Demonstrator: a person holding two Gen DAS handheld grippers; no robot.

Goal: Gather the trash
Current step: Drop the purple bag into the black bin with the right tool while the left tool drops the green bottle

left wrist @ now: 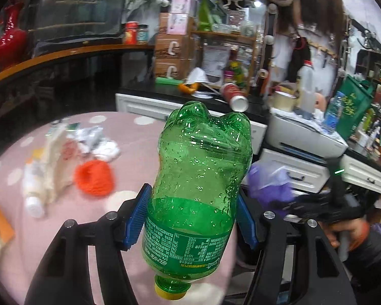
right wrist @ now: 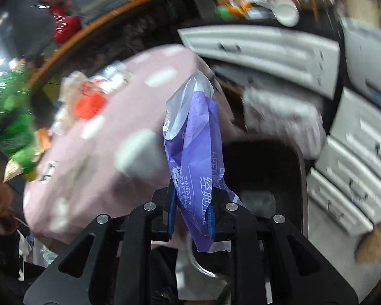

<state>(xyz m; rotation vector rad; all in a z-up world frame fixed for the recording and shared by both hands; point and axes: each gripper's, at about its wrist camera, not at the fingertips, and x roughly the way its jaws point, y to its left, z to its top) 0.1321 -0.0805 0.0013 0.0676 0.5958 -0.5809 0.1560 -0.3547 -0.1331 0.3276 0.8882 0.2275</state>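
- Right now the left gripper is clamped on a green, clear plastic soda bottle; its blue ribbed pads press the flanks at about the label's upper edge.
- The bottle's long axis runs along the fingers: the yellow cap points back toward the camera, and the lobed base points away, over the pink cloth with white dots covering the table.
- The right gripper is closed, its narrow jaws pinching a crumpled purple plastic wrapper with white print, which stands up out of the fingers.
- Below and beyond that wrapper in the right wrist view lies a dark, metal-rimmed opening, probably the bin; blur makes it hard to be sure.
- That is the relation that matters: the wrapper already hangs nearly over the dark opening, so the right hand seems nearer to a drop, while the bottle is still above the table edge, to the side.
- More trash is left on the cloth: an orange-red round piece, white crumpled paper and a pale tube-like item.
- Judging by this, both hands are mid-carry, and letting go of the wrapper looks like the next step.
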